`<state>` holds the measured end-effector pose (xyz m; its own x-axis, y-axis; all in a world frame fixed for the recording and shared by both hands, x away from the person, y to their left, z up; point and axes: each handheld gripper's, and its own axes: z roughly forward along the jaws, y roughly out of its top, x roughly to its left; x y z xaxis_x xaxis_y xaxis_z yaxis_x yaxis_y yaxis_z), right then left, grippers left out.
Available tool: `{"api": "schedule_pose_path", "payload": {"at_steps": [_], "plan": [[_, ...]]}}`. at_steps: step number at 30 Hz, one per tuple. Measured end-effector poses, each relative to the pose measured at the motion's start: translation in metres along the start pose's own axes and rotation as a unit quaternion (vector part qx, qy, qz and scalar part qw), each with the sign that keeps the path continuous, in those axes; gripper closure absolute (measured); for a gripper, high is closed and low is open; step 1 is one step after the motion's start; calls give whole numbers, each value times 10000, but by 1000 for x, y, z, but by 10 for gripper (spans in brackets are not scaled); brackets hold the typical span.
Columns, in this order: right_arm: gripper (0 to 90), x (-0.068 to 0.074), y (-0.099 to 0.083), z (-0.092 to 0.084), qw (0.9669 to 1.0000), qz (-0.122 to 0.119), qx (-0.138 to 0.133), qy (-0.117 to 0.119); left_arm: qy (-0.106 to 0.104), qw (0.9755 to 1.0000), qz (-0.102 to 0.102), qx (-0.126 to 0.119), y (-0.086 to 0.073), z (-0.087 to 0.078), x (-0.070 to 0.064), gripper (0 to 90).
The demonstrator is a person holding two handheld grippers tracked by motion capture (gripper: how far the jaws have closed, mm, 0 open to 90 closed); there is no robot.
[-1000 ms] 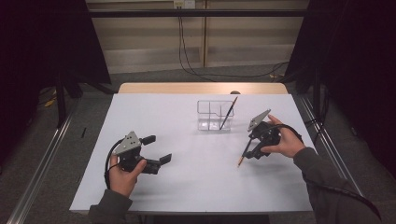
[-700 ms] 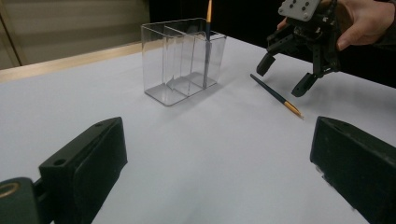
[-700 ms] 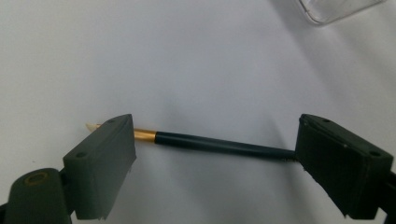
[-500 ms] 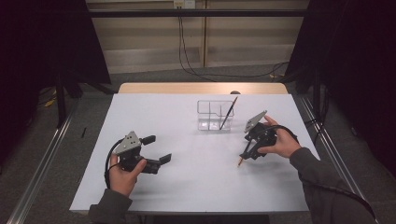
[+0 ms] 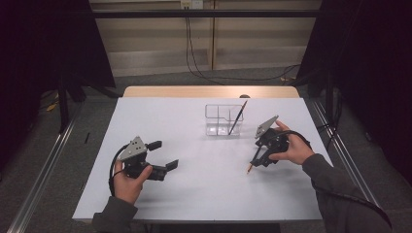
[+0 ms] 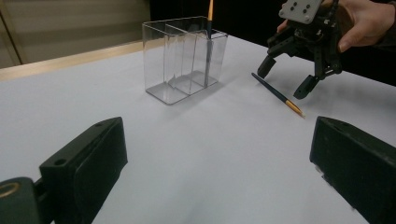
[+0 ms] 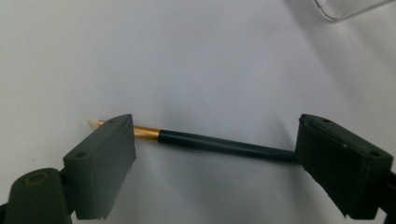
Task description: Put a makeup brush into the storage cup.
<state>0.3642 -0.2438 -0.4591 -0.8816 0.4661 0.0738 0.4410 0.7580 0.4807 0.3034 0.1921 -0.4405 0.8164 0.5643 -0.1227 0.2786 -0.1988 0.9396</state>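
Note:
A dark-handled brush [image 7: 219, 144] with a gold ferrule and pale tip lies flat on the white table [image 5: 204, 194]. My right gripper [image 7: 215, 163] hangs over it, open. Its two jaws stand at the brush's two ends and do not press on it. In the high view the brush [image 5: 252, 162] lies just below my right gripper [image 5: 260, 158], right of centre. A second brush [image 5: 237, 118] stands tilted in the right compartment of a clear plastic holder [image 5: 218, 127]. My left gripper [image 5: 163, 155] rests open at the table's left with nothing between its jaws.
The left gripper view looks across the table past its open jaws to the clear holder [image 6: 184, 60], the lying brush [image 6: 278, 94] and the right gripper [image 6: 286, 77]. A wooden strip [image 5: 209, 91] borders the table's far edge. Dark floor and metal rails surround it.

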Motion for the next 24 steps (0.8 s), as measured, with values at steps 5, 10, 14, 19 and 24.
{"api": "schedule_pose_path", "payload": {"at_steps": [5,10,14,19,24], "plan": [[107,0,-2,2,10000,-60,-29,-10,-6,10000,14,7,0,0,0,37],[103,1,-2,3,9999,-137,-36,-26,-37,10000,-3,18,0,0,0,37],[94,1,-3,6,9996,-258,-49,-56,-33,10000,-5,17,-1,0,1,37],[102,1,-4,4,9997,-245,-1,-69,-32,10000,18,31,-1,1,1,37],[97,2,-6,5,9994,-336,-60,-105,-26,10000,-24,26,-1,1,1,37]]}}
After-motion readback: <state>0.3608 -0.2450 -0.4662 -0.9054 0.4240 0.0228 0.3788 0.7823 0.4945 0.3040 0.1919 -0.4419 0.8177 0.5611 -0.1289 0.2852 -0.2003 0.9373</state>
